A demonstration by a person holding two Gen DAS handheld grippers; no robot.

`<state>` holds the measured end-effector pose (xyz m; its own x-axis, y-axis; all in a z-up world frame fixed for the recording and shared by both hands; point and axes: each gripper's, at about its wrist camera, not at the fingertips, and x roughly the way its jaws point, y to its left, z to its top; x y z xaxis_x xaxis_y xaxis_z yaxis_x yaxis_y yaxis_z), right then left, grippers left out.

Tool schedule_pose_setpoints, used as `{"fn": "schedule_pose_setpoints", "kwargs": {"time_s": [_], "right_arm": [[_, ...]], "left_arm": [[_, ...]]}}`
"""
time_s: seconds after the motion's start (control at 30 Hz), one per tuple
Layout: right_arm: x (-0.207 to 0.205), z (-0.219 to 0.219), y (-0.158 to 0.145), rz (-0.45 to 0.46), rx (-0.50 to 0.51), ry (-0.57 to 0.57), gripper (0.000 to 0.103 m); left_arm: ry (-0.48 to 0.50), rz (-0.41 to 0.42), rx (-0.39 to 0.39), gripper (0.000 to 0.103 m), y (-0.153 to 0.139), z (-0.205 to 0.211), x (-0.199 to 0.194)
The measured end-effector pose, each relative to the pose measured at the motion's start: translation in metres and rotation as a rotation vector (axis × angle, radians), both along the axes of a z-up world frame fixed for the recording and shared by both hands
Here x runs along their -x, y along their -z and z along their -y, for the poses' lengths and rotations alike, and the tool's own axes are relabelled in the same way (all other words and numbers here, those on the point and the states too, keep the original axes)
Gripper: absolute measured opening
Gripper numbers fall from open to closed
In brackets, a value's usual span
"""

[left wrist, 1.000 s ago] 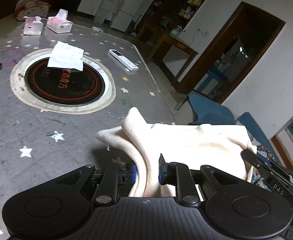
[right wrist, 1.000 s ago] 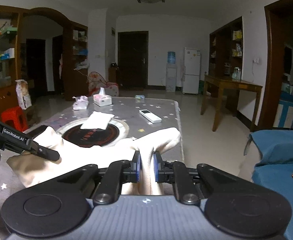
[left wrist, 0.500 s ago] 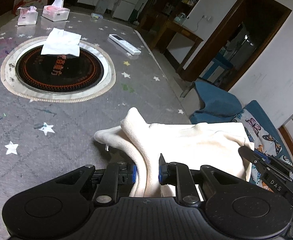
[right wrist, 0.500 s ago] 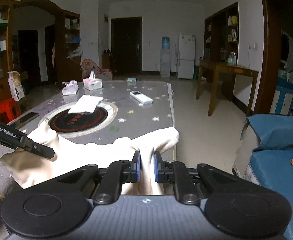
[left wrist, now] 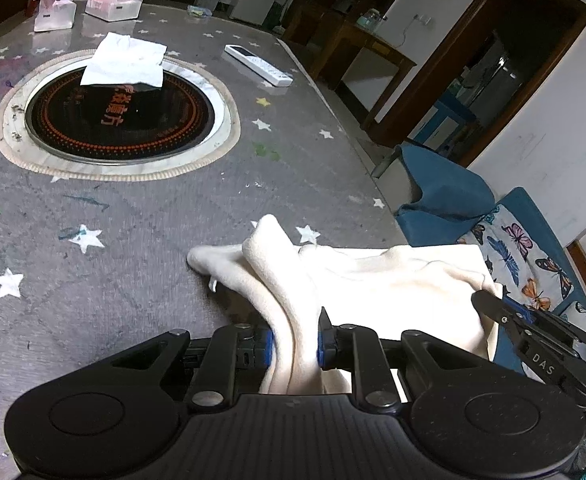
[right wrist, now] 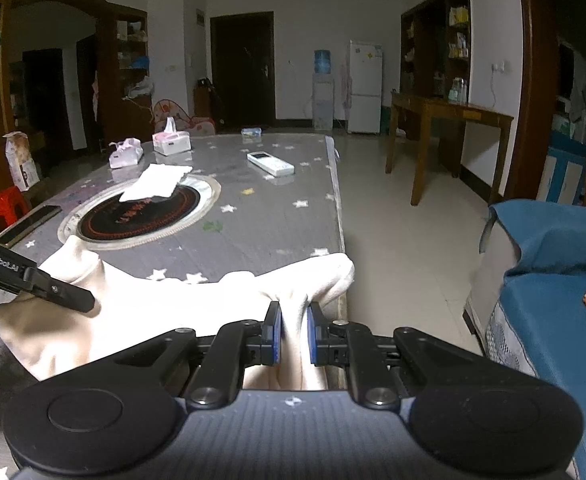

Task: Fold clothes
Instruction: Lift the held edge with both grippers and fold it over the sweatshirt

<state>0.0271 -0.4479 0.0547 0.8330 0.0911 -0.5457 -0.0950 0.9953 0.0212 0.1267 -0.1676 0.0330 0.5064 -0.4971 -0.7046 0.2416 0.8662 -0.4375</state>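
White walls, pale tiled floor [right wrist: 405, 240]. Dark wooden door [right wrist: 241, 68] at far wall; white refrigerator [right wrist: 365, 86] beside water dispenser [right wrist: 322, 88]. Wooden side table [right wrist: 449, 136] right. Dim lighting.

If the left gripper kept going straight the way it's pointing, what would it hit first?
Likely the grey star-patterned table: the left gripper, shut on the cream garment, points down at it. Depth is uncertain.

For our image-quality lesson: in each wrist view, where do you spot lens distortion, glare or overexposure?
Left wrist view: fisheye bends the door frame; glare on the table by the tissue boxes. Right wrist view: the cream garment blows out white beside the right claw; corners vignette dark.
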Motion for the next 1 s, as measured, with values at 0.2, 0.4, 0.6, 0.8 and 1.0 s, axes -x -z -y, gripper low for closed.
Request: {"fn": "schedule_pose_setpoints", "kwargs": {"time_s": [0.2, 0.4, 0.6, 0.8, 1.0], "right_arm": [[-0.007, 0.006, 0.013, -0.035, -0.011, 0.018, 0.012], [-0.011, 0.006, 0.021, -0.057, -0.006, 0.028, 0.013], [-0.013, 0.01, 0.025, -0.075, 0.001, 0.055, 0.017], [-0.006, 0.012, 0.021, -0.059, 0.001, 0.064, 0.029], [0.009, -0.001, 0.016, -0.034, 0.015, 0.015, 0.042]], "left_arm": [[-0.005, -0.007, -0.015, 0.026, 0.005, -0.001, -0.002], [-0.015, -0.009, -0.041, 0.031, 0.01, -0.002, -0.003], [-0.017, 0.003, -0.069, 0.038, 0.012, -0.003, -0.002], [-0.004, 0.022, -0.093, 0.029, 0.015, -0.001, -0.001], [-0.01, 0.047, -0.115, 0.021, 0.014, -0.005, 0.001]]}}
